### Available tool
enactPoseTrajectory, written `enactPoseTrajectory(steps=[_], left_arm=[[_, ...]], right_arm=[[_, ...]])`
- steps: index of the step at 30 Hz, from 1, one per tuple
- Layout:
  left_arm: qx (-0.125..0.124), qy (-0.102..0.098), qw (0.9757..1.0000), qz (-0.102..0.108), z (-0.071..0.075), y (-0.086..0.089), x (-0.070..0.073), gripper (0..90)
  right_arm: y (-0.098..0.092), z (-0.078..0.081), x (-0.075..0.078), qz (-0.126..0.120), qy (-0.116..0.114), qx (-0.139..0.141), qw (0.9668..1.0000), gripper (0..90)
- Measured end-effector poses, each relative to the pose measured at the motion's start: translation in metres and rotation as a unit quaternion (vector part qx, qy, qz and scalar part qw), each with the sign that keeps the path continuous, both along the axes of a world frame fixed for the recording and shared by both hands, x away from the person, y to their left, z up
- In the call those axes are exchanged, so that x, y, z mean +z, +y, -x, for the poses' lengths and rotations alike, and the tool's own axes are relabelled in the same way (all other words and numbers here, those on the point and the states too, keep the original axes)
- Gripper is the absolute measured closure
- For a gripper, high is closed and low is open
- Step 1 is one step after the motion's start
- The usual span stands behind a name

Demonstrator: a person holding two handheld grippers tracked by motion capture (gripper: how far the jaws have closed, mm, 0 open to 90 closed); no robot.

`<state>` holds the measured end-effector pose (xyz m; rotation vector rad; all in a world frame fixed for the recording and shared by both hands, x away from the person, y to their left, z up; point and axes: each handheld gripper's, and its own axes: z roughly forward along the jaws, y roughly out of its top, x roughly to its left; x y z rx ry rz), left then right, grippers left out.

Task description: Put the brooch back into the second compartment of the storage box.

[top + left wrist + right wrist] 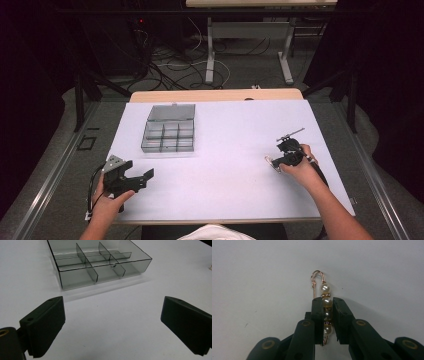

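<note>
Pinching pearl pin (325, 305) in right gripper (327, 302) | left gripper (112, 325) agape

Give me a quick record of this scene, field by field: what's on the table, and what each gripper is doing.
Surface: white table top
Organizer: clear compartment box, lid open, far left, compartments look empty
Left gripper: open, holding nothing, low at near left, pointed at the box
Right gripper: shut on a pearl pin
Pearl pin: gold wire with pearl beads, hook end sticking out past the jaws
</note>
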<state>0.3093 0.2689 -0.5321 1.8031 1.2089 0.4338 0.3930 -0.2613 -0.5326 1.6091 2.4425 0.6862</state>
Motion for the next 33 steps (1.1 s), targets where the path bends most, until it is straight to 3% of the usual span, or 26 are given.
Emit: enactPoseTrajectory(steps=[9, 19, 20, 33], left_arm=[[0.000, 0.000, 1.0000, 0.000, 0.000, 0.000, 0.000, 5.7], [0.001, 0.001, 1.0000, 0.000, 0.000, 0.000, 0.000, 5.8], [0.001, 0.001, 1.0000, 0.001, 0.000, 0.000, 0.000, 5.8], [0.002, 0.001, 1.0000, 0.001, 0.000, 0.000, 0.000, 5.9]], right_arm=[[-0.001, 0.003, 0.005, -0.011, -0.006, -0.005, 0.9999, 80.6], [-0.003, 0.006, 0.010, -0.015, -0.024, 0.009, 0.9996, 80.8], [-0.002, 0.006, 0.011, -0.015, -0.023, -0.001, 0.9996, 80.8], [-0.004, 0.007, 0.019, -0.020, -0.046, 0.012, 0.9987, 80.8]])
